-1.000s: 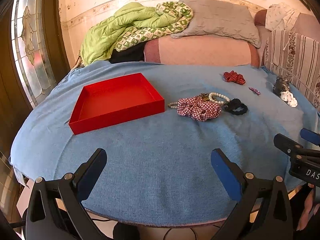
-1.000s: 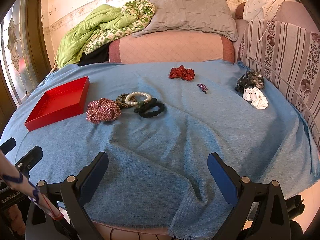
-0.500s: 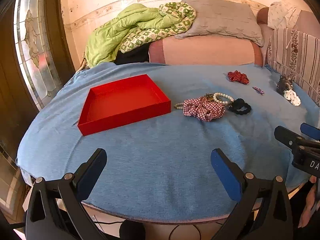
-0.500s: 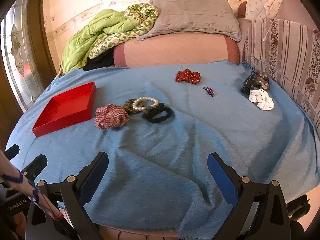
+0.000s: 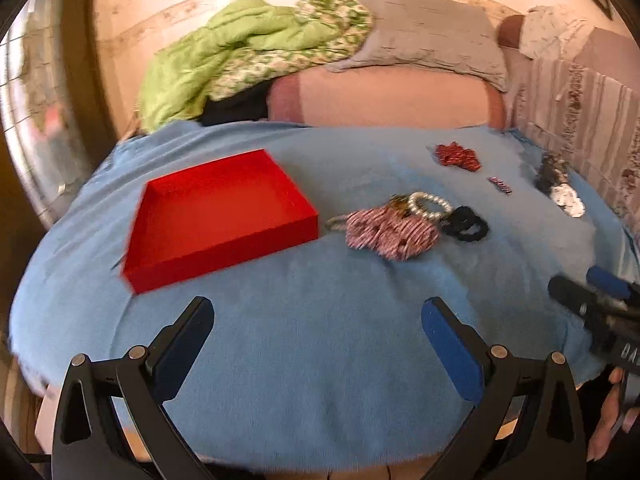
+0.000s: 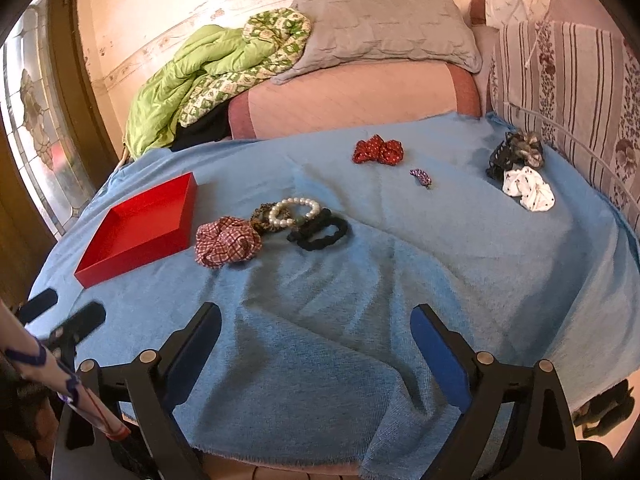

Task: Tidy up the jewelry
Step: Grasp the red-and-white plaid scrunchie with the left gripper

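An empty red tray (image 5: 224,216) (image 6: 140,228) sits on the left of the blue-covered table. Right of it lie a plaid scrunchie (image 5: 390,234) (image 6: 228,242), a pearl bracelet (image 6: 294,212) (image 5: 430,204), a leopard scrunchie (image 6: 262,216) and a black scrunchie (image 6: 322,232) (image 5: 466,226). Farther back are a red bow (image 6: 378,151) (image 5: 458,156), a small purple clip (image 6: 420,176) (image 5: 500,185), and a white scrunchie (image 6: 528,188) beside a dark hair claw (image 6: 516,152). My left gripper (image 5: 318,328) and my right gripper (image 6: 316,334) both hover open over the near cloth, holding nothing.
The round table wears a wrinkled blue cloth (image 6: 360,288) that hangs over its near edge. Behind it stands a sofa with a green quilt (image 6: 200,72), a grey pillow (image 6: 384,24) and a striped cushion (image 6: 568,80). A stained-glass door (image 6: 36,140) is at the left.
Both grippers have drawn a little closer to the table and tilted; the left view is blurred by motion. Nothing on the table has moved, and both stay open.
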`<state>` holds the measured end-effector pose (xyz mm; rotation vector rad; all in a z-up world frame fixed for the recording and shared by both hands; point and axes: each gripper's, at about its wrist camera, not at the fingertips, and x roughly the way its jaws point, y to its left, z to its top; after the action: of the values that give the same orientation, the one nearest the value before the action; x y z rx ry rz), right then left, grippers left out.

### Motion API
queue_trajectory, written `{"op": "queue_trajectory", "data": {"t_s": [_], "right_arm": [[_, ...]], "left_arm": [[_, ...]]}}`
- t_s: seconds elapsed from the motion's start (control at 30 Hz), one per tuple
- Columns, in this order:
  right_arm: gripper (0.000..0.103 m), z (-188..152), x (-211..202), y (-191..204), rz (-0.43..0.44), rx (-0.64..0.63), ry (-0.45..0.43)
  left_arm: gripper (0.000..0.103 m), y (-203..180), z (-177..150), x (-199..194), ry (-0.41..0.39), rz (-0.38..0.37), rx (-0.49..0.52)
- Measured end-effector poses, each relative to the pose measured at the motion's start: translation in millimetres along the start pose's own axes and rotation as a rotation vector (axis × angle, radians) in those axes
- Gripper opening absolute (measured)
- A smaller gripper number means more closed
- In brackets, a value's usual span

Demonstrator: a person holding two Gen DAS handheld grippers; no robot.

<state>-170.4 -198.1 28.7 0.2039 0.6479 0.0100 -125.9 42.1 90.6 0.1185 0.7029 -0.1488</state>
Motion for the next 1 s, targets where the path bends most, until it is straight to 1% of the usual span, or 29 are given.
{"op": "queue_trajectory", "data": {"t_s": [0.03,0.1,0.17,0.2,0.27,0.3,0.33,0.43,0.47,0.5,0.53,0.57,0.6,0.67,0.77,0.83,0.87,0.9,0.97,1.0], "right_arm": [[0.098,1,1,-1,0.000,0.005,0.005],[0.098,2,6,-3,0.004,0.027,0.024],[0.098,3,11,-5,0.007,0.047,0.042],[0.098,4,13,-6,0.008,0.057,0.049],[0.098,5,16,-9,0.012,0.080,0.061],[0.098,6,18,-10,0.013,0.090,0.065],[0.098,6,18,-12,0.014,0.098,0.069],[0.098,6,20,-14,0.010,0.112,0.079],[0.098,6,21,-15,0.009,0.112,0.082],[0.098,6,22,-15,0.008,0.113,0.085],[0.098,6,23,-15,0.007,0.113,0.089],[0.098,6,23,-16,0.006,0.113,0.090],[0.098,6,24,-16,0.004,0.112,0.091],[0.098,8,27,-17,0.001,0.113,0.093],[0.097,16,32,-20,0.017,0.137,0.090],[0.089,27,37,-21,0.046,0.149,0.085],[0.079,34,39,-22,0.067,0.154,0.085],[0.067,41,44,-22,0.081,0.157,0.087],[0.054,54,54,-24,0.095,0.171,0.100],[0.053,60,60,-25,0.103,0.182,0.105]], "left_arm": [[0.103,-1,5,7,0.005,-0.008,0.004],[0.099,-2,18,25,0.025,-0.055,0.004],[0.089,-5,30,47,0.066,-0.122,-0.007],[0.087,-7,35,58,0.088,-0.154,-0.012],[0.082,-13,45,84,0.133,-0.188,-0.032],[0.081,-15,48,95,0.146,-0.198,-0.035],[0.078,-18,51,106,0.162,-0.200,-0.034],[0.077,-27,54,135,0.213,-0.226,-0.038],[0.073,-28,53,142,0.225,-0.225,-0.039],[0.066,-30,52,151,0.238,-0.229,-0.039],[0.042,-31,49,159,0.257,-0.252,-0.036],[0.029,-31,47,165,0.275,-0.285,-0.041],[0.029,-29,45,165,0.267,-0.293,-0.046],[0.014,-27,46,158,0.226,-0.325,-0.044],[0.012,-21,49,148,0.191,-0.396,-0.058],[0.012,-18,52,142,0.161,-0.398,-0.041],[0.012,-17,54,138,0.135,-0.387,-0.016],[0.012,-16,57,135,0.120,-0.384,-0.002],[0.012,-11,62,129,0.088,-0.389,0.008],[0.012,-8,65,127,0.079,-0.387,0.012]]}}
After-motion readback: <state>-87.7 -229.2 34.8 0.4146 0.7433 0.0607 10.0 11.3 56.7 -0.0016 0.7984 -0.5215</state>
